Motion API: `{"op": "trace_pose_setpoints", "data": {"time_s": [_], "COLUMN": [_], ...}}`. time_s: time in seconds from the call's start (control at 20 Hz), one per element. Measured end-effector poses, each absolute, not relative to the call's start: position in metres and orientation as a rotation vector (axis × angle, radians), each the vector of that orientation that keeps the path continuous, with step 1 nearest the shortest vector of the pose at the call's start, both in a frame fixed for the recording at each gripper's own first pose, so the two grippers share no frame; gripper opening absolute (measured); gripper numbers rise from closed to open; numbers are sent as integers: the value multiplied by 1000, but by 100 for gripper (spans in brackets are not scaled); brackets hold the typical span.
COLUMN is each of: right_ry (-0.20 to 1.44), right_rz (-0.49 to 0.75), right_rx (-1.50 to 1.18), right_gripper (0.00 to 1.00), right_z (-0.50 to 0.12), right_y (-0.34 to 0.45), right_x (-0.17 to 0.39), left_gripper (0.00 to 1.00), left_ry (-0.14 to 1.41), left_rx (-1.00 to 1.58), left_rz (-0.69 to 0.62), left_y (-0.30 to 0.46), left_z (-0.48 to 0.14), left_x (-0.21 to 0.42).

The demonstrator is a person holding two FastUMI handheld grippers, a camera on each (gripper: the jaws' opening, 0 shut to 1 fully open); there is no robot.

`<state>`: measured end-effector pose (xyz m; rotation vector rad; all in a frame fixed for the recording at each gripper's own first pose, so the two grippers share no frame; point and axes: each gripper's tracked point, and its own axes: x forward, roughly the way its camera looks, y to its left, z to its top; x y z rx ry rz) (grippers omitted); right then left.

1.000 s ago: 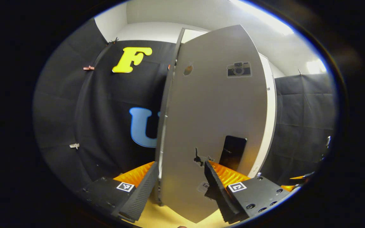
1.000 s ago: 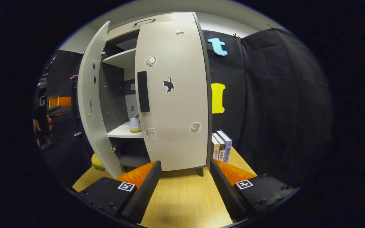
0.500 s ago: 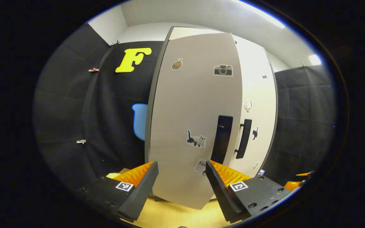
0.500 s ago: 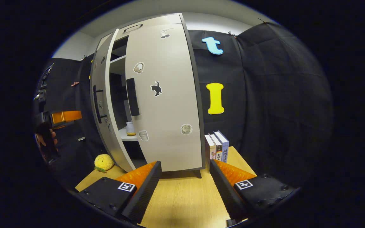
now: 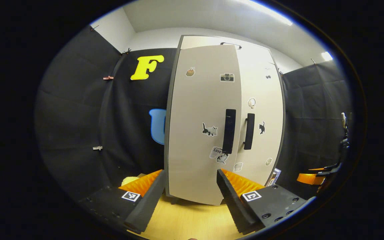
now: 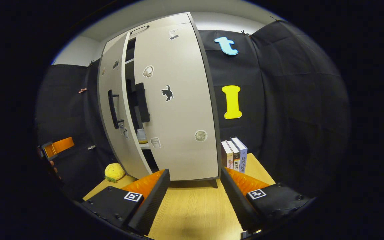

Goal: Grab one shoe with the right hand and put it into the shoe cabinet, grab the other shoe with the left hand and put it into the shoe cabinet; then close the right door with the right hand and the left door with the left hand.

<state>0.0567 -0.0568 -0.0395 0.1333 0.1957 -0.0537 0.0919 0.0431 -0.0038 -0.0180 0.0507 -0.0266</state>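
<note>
While the left door [image 6: 112, 110] hangs just ajar, one cabinet [image 5: 225, 120] nears closure.
To finish well, I judge the left gripper [image 5: 188, 196], fingers spread and empty, should press flat near the handle [image 5: 229, 130] until flush; right gripper [image 6: 195, 200] likewise gapes empty. Counted: two doors, two handles, three books [image 6: 234, 156], one shoe [image 6: 141, 136] glimpsed on the shelf inside.
</note>
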Motion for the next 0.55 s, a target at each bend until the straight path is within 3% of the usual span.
{"op": "trace_pose_setpoints", "data": {"time_s": [0.25,0.55], "right_ry": [210,168], "right_rz": [-31,9], "right_rx": [107,86], "right_gripper": [98,98], "right_z": [-43,-25], "right_y": [-49,-27], "right_x": [54,56], "left_gripper": [95,95], "left_ry": [40,39], "left_rx": [-52,-78], "left_rz": [23,-14], "left_y": [43,25], "left_z": [-13,-19], "left_x": [78,66]}}
